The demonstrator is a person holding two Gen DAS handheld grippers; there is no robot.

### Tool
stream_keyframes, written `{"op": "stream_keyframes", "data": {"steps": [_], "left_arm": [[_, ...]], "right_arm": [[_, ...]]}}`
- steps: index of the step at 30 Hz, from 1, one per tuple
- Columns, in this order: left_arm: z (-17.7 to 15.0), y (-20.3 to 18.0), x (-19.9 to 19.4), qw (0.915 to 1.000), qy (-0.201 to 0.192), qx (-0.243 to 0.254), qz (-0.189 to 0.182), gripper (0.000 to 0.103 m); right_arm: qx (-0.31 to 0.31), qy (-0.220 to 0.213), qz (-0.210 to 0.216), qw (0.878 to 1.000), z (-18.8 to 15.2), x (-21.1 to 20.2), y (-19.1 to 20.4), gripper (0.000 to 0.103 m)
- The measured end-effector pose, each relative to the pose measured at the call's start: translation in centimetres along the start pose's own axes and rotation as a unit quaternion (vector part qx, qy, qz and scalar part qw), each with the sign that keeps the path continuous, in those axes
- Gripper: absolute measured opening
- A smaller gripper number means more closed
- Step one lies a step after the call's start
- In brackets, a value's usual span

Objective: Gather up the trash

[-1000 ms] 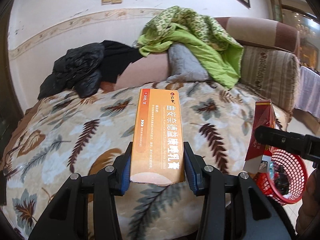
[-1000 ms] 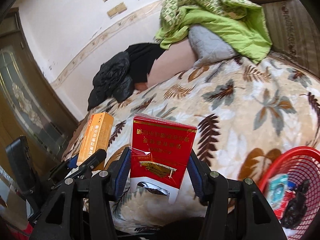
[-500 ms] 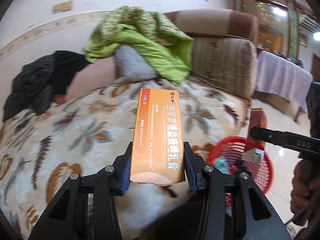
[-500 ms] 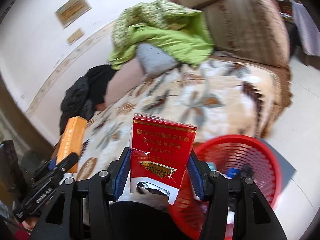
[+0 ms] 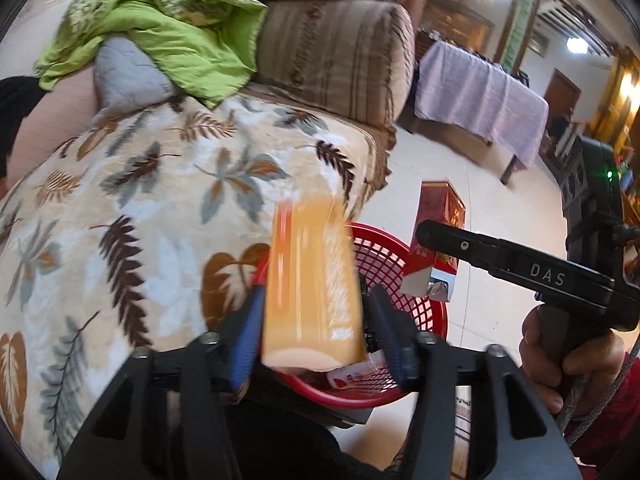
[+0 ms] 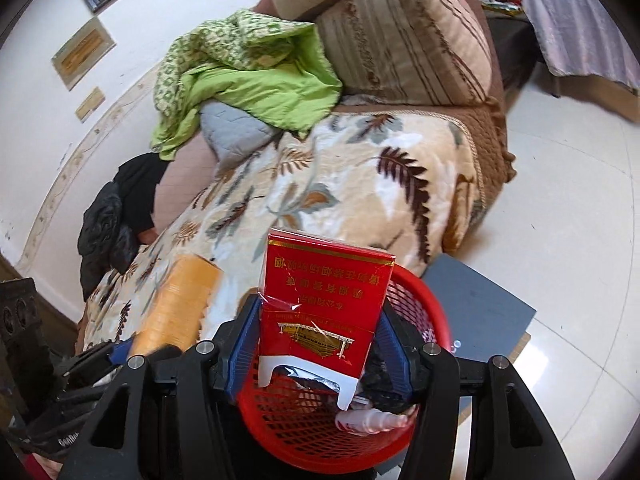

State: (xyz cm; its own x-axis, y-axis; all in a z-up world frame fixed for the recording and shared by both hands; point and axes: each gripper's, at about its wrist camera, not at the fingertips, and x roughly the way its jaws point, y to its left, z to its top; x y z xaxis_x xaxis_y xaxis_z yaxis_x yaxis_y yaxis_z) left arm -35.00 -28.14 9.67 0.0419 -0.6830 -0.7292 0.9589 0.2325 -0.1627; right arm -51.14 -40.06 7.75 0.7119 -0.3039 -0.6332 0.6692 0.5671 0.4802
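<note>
The L hand-held gripper is released: its jaws have just been opening, and daylight is seen on both sides of the orange box, which is motion-blurred between them, so it is judged to be dropping. The red basket lies just below and ahead of it. The R hand-held gripper is clenched on the red pack, held upright over the basket's near side.

Risks:
- The box is long, and only the basket rim is seen under its far end; it could be tipped off the rim onto the blanket or floor.
- The basket looks light, open-mesh plastic, part full (a white tube etc.); it could be knocked or overfilled.
- The pack is wrapped in slick, torn film w/ an open end; it could be slipped early or snagged on a pad.

Both cartons are thin card, flat-sided, easily crushed.
</note>
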Motion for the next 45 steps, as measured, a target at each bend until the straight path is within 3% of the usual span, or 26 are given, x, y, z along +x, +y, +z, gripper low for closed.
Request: {"op": "stream_keyframes", "data": {"steps": [2, 10, 13, 20, 24, 28, 32, 45], "left_arm": [[0.1, -0.1, 0.3, 1.0000, -0.002, -0.001, 0.000, 0.066], [0.3, 1.0, -1.6, 0.9994, -0.029, -0.015, 0.008, 0.073], [0.1, 1.9, -3.1, 0.9984, -0.046, -0.023, 0.024, 0.079], [-1.8, 5.2, -8.8, 0.9866, -0.117, -0.033, 0.109, 0.095], [-3.8, 6.6, -11.7, 0.9774, -0.135, -0.030, 0.160, 0.100], [-6.0, 6.8, -13.2, 0.9695, -0.136, -0.020, 0.203, 0.102], [-7.1, 6.9, -13.8, 0.9596, -0.135, -0.018, 0.246, 0.103], [-7.1, 7.5, -14.6, 0.9455, -0.134, -0.048, 0.293, 0.103]], "right_arm": [[0.007, 0.000, -0.011, 1.000, 0.0, -0.1, -0.5, 0.068], [-0.002, -0.004, -0.027, 1.000, 0.0, -0.6, 0.3, 0.069], [-0.021, -0.019, -0.059, 0.998, 0.0, -1.1, 2.0, 0.076], [-0.072, -0.080, -0.149, 0.983, -1.7, -3.0, 6.9, 0.095], [-0.052, -0.117, -0.219, 0.967, -3.3, -4.0, 9.2, 0.103], [-0.053, -0.118, -0.191, 0.973, -4.9, -4.7, 10.9, 0.103], [-0.059, -0.121, -0.202, 0.970, -5.9, -4.9, 11.9, 0.103], [-0.088, -0.119, -0.203, 0.968, -6.9, -4.5, 13.3, 0.103]]}}
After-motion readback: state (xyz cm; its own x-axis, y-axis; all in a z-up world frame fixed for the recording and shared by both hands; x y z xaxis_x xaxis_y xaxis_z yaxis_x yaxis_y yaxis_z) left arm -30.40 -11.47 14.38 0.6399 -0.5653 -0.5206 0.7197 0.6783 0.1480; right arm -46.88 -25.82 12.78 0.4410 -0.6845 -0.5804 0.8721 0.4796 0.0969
